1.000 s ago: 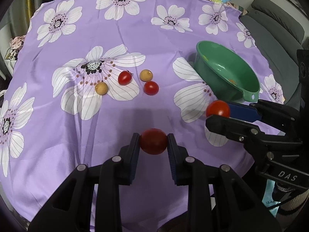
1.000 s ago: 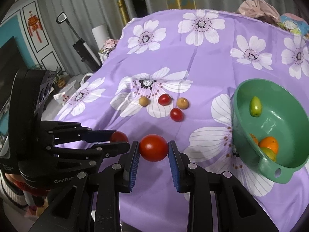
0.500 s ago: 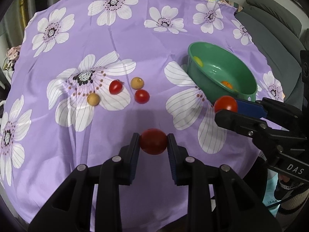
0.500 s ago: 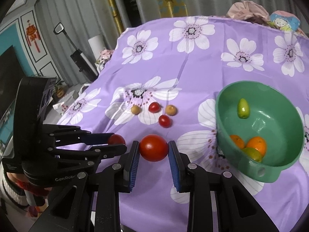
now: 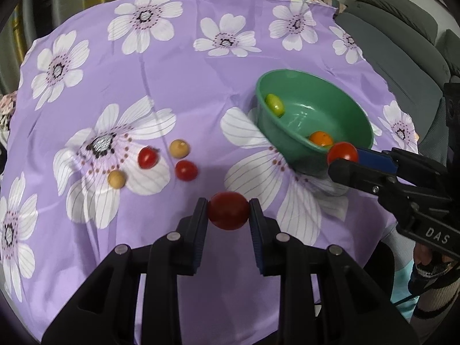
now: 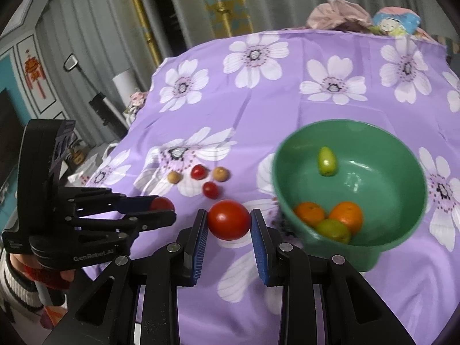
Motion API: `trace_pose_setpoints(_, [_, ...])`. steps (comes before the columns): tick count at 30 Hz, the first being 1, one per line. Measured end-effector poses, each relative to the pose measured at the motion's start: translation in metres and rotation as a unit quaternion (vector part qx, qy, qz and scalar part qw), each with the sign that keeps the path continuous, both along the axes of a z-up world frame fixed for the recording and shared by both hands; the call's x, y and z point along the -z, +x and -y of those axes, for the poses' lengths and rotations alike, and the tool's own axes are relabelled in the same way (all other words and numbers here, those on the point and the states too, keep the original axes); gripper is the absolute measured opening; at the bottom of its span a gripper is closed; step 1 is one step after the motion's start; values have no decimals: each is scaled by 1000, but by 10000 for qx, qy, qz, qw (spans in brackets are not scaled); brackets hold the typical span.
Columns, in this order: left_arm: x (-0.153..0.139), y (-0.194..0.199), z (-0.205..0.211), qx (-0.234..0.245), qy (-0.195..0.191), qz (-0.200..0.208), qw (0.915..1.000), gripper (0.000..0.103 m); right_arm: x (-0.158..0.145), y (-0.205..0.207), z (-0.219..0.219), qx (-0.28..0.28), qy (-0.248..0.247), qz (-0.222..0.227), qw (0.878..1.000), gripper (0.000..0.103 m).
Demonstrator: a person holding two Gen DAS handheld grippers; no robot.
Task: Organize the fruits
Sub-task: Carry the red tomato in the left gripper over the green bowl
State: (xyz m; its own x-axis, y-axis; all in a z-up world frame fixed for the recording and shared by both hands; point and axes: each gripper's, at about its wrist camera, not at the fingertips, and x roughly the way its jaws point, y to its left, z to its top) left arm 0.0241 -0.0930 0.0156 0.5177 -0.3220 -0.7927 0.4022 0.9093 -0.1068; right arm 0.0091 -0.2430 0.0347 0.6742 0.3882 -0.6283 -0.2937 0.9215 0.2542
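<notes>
My left gripper (image 5: 228, 214) is shut on a dark red tomato (image 5: 228, 215), held above the purple flowered cloth (image 5: 184, 66). My right gripper (image 6: 229, 220) is shut on a brighter red tomato (image 6: 229, 220), held left of the green bowl (image 6: 402, 237); the tomato also shows in the left wrist view (image 5: 342, 152) at the bowl's near rim. The bowl (image 5: 264, 120) holds two oranges (image 6: 345, 215), a green fruit beside them and a small green fruit (image 6: 327, 161). Two cherry tomatoes (image 5: 147, 157) and two small tan fruits (image 5: 179, 148) lie on the cloth left of the bowl.
A grey sofa (image 5: 402, 28) stands to the right of the table. Bundled cloth and a cartoon-print bag (image 6: 395, 23) lie at the table's far edge. Curtains and a wall with a red hanging ornament (image 6: 34, 72) are at the left.
Both grippers have risen and moved toward the bowl with their tomatoes still held. The bowl's inside now shows more fully. The fruits on the cloth have not moved.
</notes>
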Motion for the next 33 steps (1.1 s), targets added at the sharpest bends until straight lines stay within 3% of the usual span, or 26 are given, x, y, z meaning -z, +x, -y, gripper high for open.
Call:
trace_pose_setpoints(9, [-10,7,22,316,79,103,9994,28,-6,4,32,469,62,132,9988,32])
trace_pose_setpoints(21, [-26,34,68,823,-305,227,9959,28,-2,7,71,988,183,118,9949,32])
trace_pose_setpoints(33, [-13,61,103,1089,-158,141,9938,28,8,17,84,1120,259,39,9934,32])
